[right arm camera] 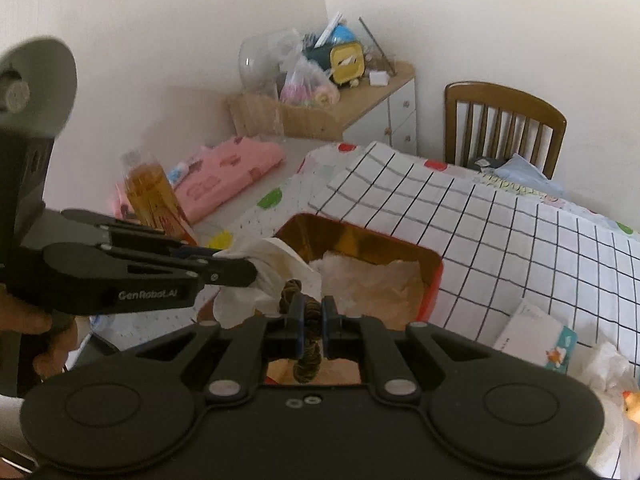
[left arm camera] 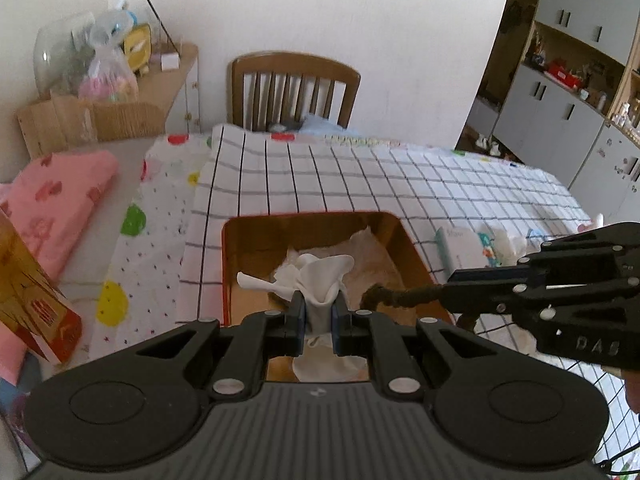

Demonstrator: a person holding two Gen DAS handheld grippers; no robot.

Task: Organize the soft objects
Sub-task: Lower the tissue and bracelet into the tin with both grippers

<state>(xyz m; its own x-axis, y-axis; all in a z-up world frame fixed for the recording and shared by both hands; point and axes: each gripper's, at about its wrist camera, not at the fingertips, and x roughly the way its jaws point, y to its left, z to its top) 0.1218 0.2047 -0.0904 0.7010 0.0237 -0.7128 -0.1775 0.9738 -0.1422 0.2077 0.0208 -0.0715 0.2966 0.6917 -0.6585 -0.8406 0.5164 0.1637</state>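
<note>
Soft white crumpled cloth [left arm camera: 320, 276] sat pinched in the left gripper [left arm camera: 319, 312] above the red-rimmed, gold-lined square tin [left arm camera: 236, 240]; the right gripper [right arm camera: 311, 316] was clamped on a dark brown braided fabric cord [right arm camera: 306, 364] beside it. Pale crinkled paper [right arm camera: 376, 280] already lined the tin; both soft pieces looked not yet dropped in, so I'd judge the sorting midway.
</note>
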